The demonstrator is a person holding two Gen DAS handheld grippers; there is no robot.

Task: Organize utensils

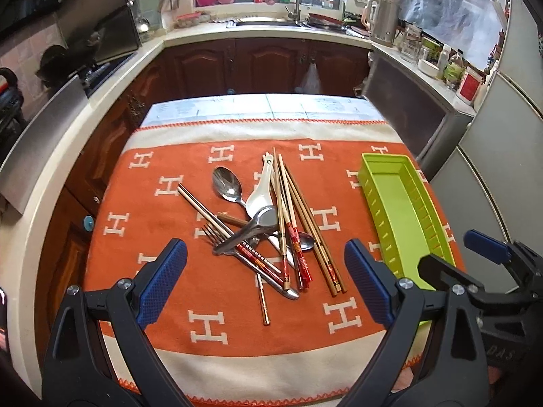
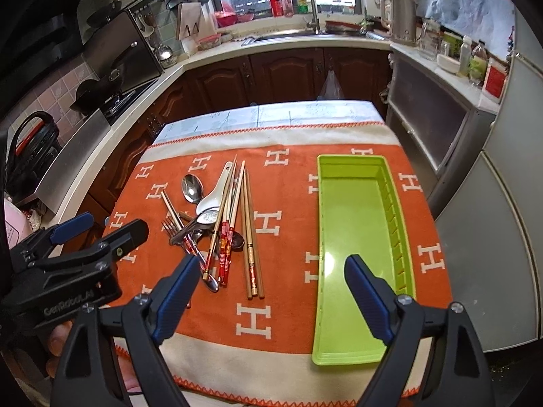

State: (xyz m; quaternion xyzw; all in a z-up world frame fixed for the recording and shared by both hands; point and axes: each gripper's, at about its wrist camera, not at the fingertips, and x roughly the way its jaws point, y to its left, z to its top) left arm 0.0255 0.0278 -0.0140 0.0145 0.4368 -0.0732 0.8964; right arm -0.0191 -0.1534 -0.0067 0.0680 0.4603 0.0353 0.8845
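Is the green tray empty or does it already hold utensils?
Empty: the green tray shows only bare floor; all the utensils lie piled on the orange cloth beside it.

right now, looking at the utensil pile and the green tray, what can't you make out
- Fork, left wrist view: only the tines show; the steel ladle-like spoon and chopsticks cover its handle.
- Green tray, right wrist view: its near right corner sits behind the right gripper finger.
- Print on the red-banded chopsticks: too small to read.
- Left gripper: nothing hidden, open and empty.
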